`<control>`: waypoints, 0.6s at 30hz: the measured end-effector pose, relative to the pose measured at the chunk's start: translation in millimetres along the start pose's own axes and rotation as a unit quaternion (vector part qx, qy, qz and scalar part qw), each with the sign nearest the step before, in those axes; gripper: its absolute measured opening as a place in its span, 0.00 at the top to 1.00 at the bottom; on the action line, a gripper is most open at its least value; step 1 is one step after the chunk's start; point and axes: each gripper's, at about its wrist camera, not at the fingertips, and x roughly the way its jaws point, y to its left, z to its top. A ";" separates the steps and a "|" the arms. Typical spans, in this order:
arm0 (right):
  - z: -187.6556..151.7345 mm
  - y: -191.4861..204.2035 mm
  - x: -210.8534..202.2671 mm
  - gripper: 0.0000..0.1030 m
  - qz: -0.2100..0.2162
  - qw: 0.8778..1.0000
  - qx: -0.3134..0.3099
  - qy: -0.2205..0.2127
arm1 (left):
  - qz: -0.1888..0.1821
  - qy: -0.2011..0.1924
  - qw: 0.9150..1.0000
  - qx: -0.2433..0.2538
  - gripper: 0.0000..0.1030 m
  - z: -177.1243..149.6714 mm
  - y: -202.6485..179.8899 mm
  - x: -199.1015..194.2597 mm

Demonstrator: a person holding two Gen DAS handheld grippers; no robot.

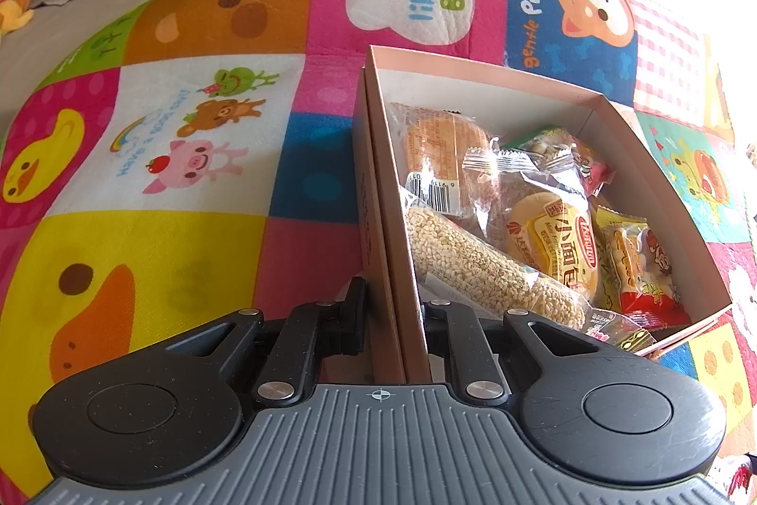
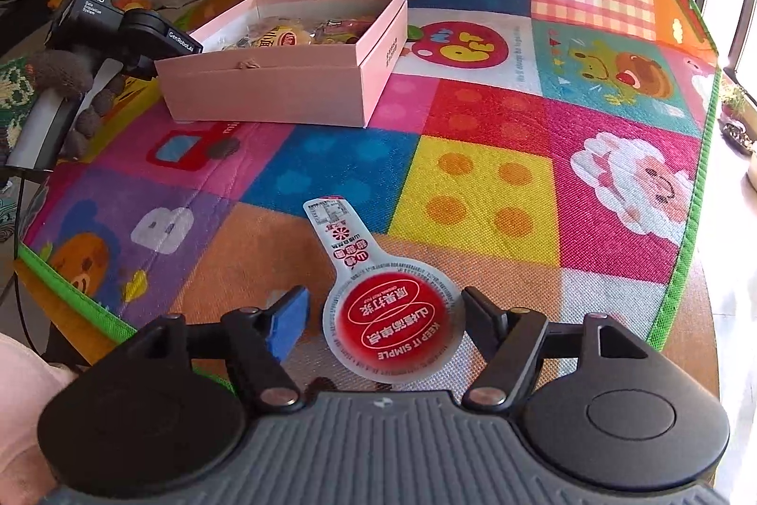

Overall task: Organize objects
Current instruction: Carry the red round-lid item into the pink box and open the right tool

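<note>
One packet (image 2: 385,313), a flat red-topped snack with a long tab, lies outside the box (image 2: 284,79) on the mat (image 2: 497,192) near its front edge, well apart from the box farther back. Several wrapped snacks (image 1: 534,230) already lie inside the box, so the sorting looks nearly done, this packet being the only loose item in view. The right tongs (image 2: 385,318) stand wide open with a finger on either side of the packet, neither pressing it, while the left tongs (image 1: 392,315) are shut on the box's near wall, steadying it.
</note>
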 end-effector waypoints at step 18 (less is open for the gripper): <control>20.5 24.3 -10.9 0.41 0.039 0.997 -0.065 0.003 | 0.002 0.001 1.000 0.002 0.84 -0.3 0.1 -0.7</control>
